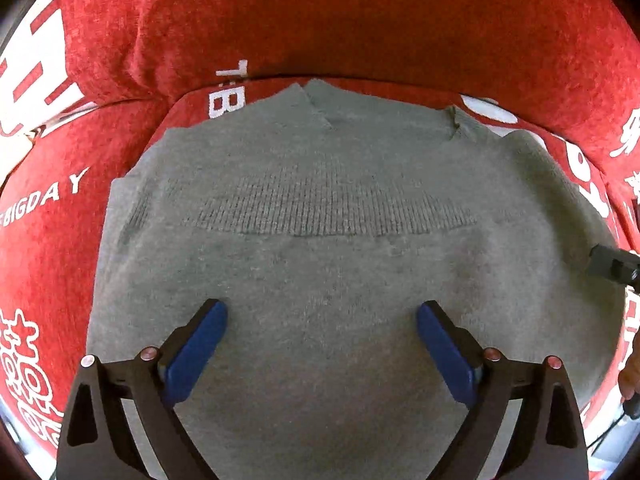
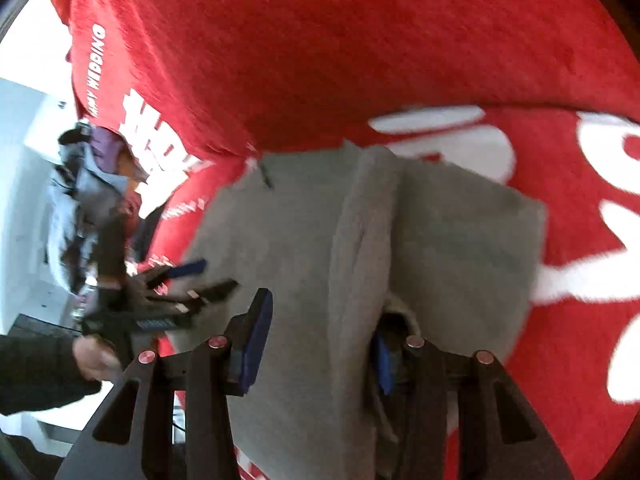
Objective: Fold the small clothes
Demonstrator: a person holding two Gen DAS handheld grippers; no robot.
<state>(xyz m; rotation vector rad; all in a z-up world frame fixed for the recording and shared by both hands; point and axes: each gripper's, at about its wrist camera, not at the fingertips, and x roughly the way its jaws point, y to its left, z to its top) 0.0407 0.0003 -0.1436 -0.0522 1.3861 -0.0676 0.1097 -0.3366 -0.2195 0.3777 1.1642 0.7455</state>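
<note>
Open left hand-held gripper (image 1: 322, 334) above grey sweater (image 1: 320, 208).

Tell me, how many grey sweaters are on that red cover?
1: a grey sweater lies spread on the red cover, its right side lifted into a fold. Others may be hidden.

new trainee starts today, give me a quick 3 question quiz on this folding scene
1. True or false: the left gripper is clamped on the grey sweater.
2. What does the grey sweater lie on?
A. a bare wooden table
B. a red fabric cover with white lettering
C. a blue plastic tray
3. Fill in: in the right wrist view, a raised fold of the sweater stands between the fingers of the ____ gripper.

Key
1. False. Its jaws are wide apart over the flat knit.
2. B, the red fabric cover.
3. right: the right gripper is open around the fold.
</note>
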